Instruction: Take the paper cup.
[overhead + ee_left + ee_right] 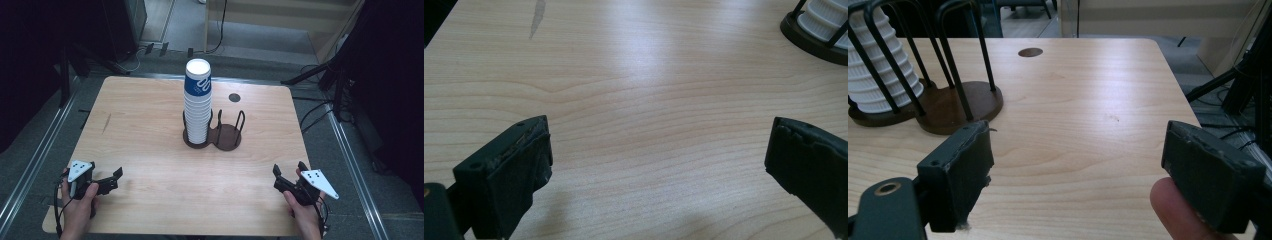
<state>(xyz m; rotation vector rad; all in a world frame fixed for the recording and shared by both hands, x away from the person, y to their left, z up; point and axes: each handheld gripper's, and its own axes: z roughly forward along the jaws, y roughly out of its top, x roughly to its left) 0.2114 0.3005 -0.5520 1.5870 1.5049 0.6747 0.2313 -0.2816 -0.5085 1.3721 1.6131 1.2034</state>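
You have one wooden table [150, 130], one dark cup holder [212, 136] with two round bays, and one tall stack of paper cups [198, 102] standing upright in the holder's left bay; the right bay holds nothing. How many cups make up the stack you cannot count, since the white ribbed rims blur together. The holder sits a little past the table's middle, toward the far edge, and one small dark round hole [234, 97] in the tabletop lies just beyond it on the right. Your left gripper [111, 179] rests near the table's near-left corner with its jaws spread wide and nothing between them; in the left gripper view they frame bare wood, with the holder's base [819, 40] showing at the upper right. Your right gripper [288, 172] sits near the near-right corner, close to the table's right edge, its jaws likewise parted and holding nothing; in the right gripper view a fingertip [1180, 212] shows just below its right jaw. Both grippers are well apart from the holder, with open tabletop between them and it, and a broad bare stretch across the left half of the table, marked by one thin dark streak [106, 123]. The top cup carries a blue band with white markings, too small to read.
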